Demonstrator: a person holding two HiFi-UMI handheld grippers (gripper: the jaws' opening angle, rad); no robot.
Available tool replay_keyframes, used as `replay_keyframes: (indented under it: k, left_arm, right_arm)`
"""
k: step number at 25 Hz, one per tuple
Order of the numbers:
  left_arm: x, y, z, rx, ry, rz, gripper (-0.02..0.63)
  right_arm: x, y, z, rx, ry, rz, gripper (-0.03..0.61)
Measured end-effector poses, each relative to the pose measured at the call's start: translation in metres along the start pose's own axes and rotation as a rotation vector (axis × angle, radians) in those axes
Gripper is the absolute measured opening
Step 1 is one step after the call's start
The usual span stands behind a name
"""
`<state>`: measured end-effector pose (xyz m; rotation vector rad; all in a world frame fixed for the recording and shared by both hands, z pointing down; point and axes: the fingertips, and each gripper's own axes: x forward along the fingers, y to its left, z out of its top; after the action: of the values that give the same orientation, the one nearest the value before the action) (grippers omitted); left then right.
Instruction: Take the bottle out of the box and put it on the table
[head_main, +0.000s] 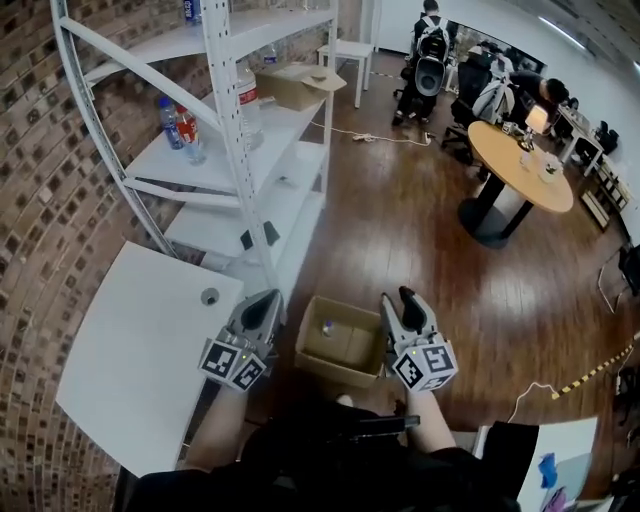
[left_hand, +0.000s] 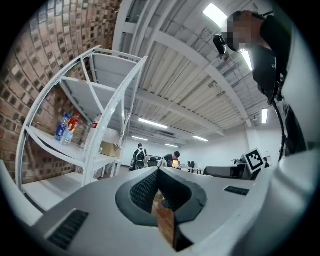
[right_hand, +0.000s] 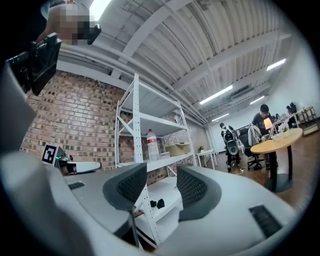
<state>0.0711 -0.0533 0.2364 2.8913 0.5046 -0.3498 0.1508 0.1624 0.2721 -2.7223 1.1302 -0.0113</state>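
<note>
Down at lower centre, the bottle (head_main: 327, 327) sits inside the open cardboard box (head_main: 338, 372), showing only a small pale top.
My grippers flank the box: left gripper (head_main: 268, 298) pressed together, right gripper (head_main: 397, 297) spread, empty.

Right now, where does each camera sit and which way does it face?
Head view: on the person's head, steeply down at box, white table; forearms, left tongs, right tongs show.
Left gripper view: on left tongs, shut, facing rack and ceiling; person at right.
Right gripper view: on right tongs, open, facing rack, round table; person top left.
Shared: both gripper views see the rack.
</note>
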Motion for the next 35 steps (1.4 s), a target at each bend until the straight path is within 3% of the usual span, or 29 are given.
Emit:
replay_keyframes:
  k: [7, 16, 25, 35]
  left_arm:
    - [0.044, -0.013, -0.005, 0.024, -0.043, 0.05, 0.0]
    - [0.048, -0.004, -0.002, 0.079, -0.109, 0.185, 0.0]
    - [0.045, 0.023, -0.01, 0.062, -0.058, 0.199, 0.0]
    - [0.041, 0.067, -0.07, -0.002, 0.091, 0.227, 0.0]
  right_arm:
    - [0.018, -0.045, 0.002, 0.014, 0.008, 0.064, 0.169]
    - [0.029, -0.078, 0.008, 0.034, 0.022, 0.082, 0.169]
    - [0.057, -0.066, -0.01, 0.039, 0.085, 0.088, 0.169]
    - [0.086, -0.049, -0.076, 0.064, 0.224, 0.095, 0.169]
